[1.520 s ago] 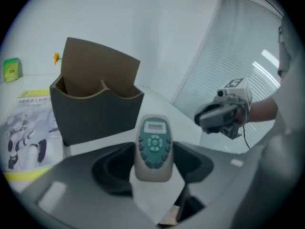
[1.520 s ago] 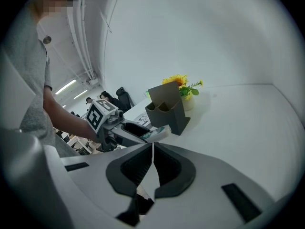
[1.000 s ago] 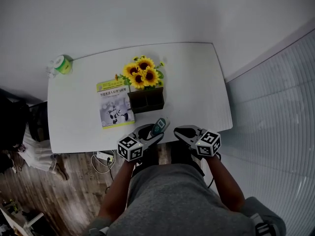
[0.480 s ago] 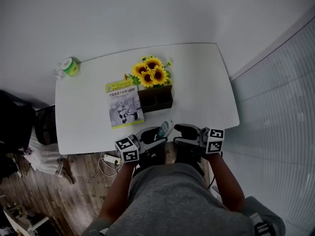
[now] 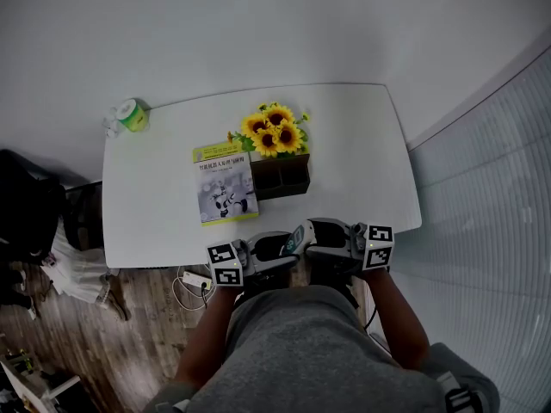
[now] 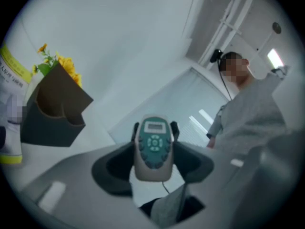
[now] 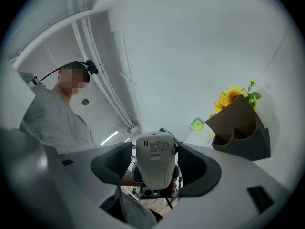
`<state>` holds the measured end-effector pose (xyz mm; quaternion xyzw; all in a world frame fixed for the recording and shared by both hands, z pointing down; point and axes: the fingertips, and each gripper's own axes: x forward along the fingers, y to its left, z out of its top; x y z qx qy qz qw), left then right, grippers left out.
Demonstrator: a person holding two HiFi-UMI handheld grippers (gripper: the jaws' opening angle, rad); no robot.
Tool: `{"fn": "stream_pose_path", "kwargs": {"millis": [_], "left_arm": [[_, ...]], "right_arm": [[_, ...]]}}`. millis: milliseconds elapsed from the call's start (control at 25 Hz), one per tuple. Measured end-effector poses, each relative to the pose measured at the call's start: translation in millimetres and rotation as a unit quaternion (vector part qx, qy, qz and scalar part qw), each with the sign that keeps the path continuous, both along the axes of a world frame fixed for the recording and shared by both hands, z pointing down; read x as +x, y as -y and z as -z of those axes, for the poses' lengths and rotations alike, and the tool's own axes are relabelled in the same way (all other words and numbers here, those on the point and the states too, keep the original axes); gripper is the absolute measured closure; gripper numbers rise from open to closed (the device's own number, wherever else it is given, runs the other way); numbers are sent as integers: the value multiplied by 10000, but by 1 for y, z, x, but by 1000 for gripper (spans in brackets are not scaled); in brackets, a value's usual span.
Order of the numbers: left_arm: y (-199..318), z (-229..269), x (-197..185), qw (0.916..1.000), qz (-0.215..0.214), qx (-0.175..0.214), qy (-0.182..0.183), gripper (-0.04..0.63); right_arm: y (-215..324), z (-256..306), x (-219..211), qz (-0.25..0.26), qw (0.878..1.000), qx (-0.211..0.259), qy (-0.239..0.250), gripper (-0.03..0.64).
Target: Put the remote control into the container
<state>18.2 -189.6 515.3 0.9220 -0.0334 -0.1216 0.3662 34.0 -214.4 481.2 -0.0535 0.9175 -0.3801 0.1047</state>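
The left gripper (image 6: 155,129) is clenching the remote control (image 6: 153,150) in its jaws, over the surface's (image 5: 155,213) near edge, nearer than the container (image 5: 280,181). The right gripper's (image 7: 155,151) jaws have just been opening and are standing released around the remote's other end.

My left gripper (image 5: 280,246) points roughly level, jaws clamped on the remote control (image 6: 153,147). My right gripper (image 5: 317,233) meets it tip to tip; its jaws have just been opening and stand apart around the remote's other end.
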Motion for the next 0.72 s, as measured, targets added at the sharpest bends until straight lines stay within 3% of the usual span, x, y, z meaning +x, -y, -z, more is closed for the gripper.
{"fn": "stream_pose_path", "kwargs": {"millis": [280,720], "left_arm": [[-3,1,3,9997,-132,-68,-202,344],[-4,-4,6,9995,-217,-146,-165,341]], "right_arm": [[1,1,0,-26,10000,-14,48,334],[2,-3,0,-27,9999,18,-100,357]]}}
